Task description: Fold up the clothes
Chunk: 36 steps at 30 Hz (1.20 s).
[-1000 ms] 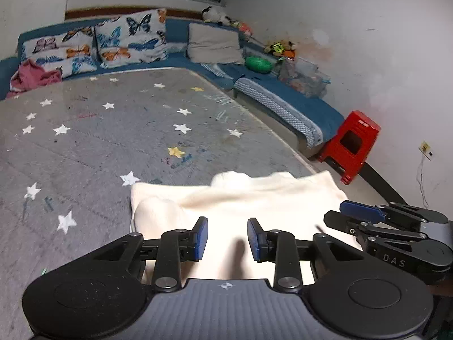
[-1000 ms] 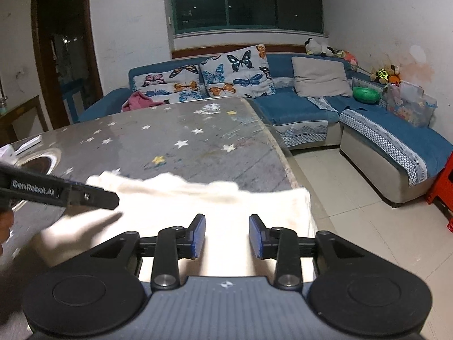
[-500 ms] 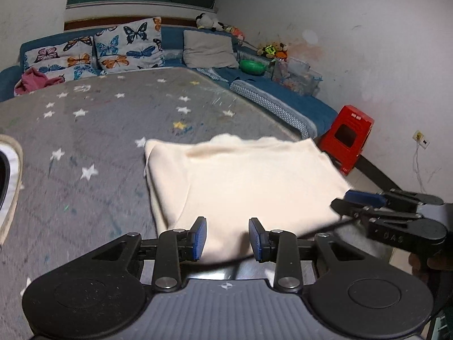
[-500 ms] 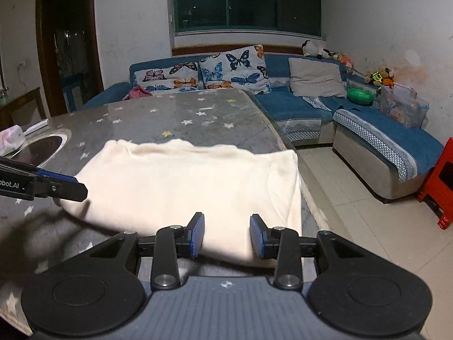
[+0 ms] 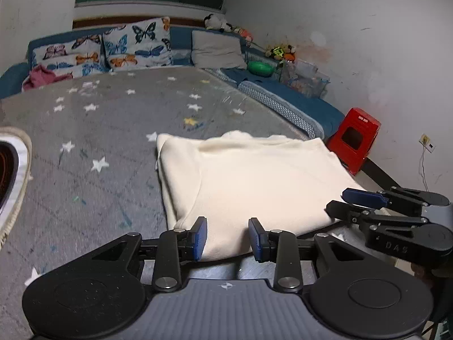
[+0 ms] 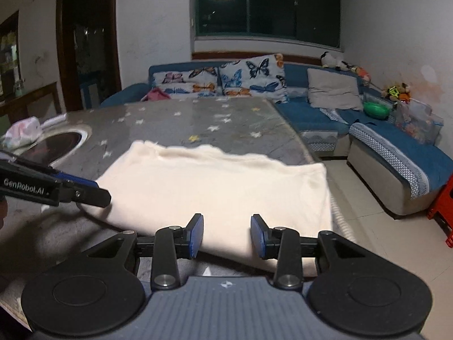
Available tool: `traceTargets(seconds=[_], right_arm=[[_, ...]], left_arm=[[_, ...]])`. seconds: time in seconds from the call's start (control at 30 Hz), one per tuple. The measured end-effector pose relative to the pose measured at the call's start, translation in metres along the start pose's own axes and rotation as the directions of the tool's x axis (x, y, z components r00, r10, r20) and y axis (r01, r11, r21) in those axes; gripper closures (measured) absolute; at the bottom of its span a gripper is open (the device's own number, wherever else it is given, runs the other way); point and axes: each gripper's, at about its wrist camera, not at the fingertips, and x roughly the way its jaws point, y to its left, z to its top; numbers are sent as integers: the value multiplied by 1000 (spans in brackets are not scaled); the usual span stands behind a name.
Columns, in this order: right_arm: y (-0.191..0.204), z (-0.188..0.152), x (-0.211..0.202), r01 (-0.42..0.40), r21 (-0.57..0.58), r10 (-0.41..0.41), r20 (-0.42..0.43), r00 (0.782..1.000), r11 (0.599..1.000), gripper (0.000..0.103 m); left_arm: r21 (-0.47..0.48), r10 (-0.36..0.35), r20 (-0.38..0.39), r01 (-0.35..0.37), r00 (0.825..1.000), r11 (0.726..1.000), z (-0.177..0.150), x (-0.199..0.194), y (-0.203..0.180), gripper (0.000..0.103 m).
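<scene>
One cream garment lies folded flat at the near corner of your grey, star-printed worktop, its right edge running along the worktop's side. Your left gripper hangs over the near hem with its two blue-padded jaws spread apart and nothing between them; your right gripper hovers over the same hem nearer the corner, jaws likewise parted and empty. In the right wrist view, the left gripper's side reads "GenRobot.AI"; in the left wrist view, the right gripper shows the letters "DAS" on its body.

Beyond the worktop stands one blue corner sofa carrying two butterfly-print cushions, one plain grey cushion and one pink cloth bundle. One green bowl sits on the sofa's right arm of seating, and one red plastic stool stands on the floor by the wall. A round dark cooktop is set into the worktop's left side.
</scene>
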Motion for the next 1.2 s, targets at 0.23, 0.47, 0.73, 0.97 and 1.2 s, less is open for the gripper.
traceTargets(seconds=[0.23, 0.47, 0.73, 0.97, 1.2], right_arm=[[2, 1, -4, 5, -3, -5, 10, 1000, 1000, 64], [6, -3, -2, 17, -13, -17, -5, 1000, 1000, 62], [9, 0, -9, 23, -6, -23, 2, 1000, 1000, 50], [15, 2, -14, 40, -10, -40, 5, 999, 999, 46], [21, 3, -22, 61, -5, -61, 18, 998, 998, 30]], left_arm=[[-34, -11, 20, 12, 1000, 999, 1, -6, 3, 68], [-56, -9, -4, 9, 1000, 998, -1, -2, 5, 67], [-57, -8, -7, 7, 1000, 998, -2, -8, 1, 61], [-55, -15, 3, 15, 1000, 998, -5, -18, -2, 50], [-50, -5, 13, 6, 1000, 999, -9, -29, -2, 40]])
